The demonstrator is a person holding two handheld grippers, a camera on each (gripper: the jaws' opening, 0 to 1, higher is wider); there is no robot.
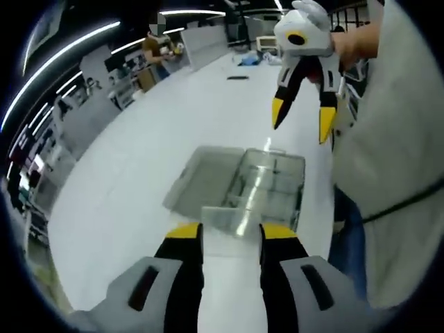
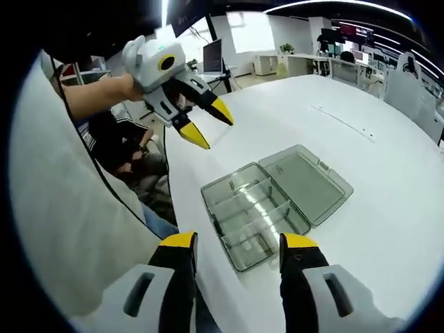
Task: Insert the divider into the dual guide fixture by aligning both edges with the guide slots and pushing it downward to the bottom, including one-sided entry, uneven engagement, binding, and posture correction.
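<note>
In the left gripper view the left gripper point(image 1: 231, 234) is closed on a clear plastic divider point(image 1: 232, 218), pinched flat between its yellow tips just above the near edge of the open compartment box point(image 1: 267, 184) on the white table point(image 1: 139, 173) — held there, I judge, so its edges can be lined up with the slots before going down. In the right gripper view the right gripper point(image 2: 238, 244) hangs wide open and empty over the box's near end, probably ready to steady or correct — while the left gripper sits raised at far left, above the table edge beside the person's sleeve point(image 2: 62, 208).
</note>
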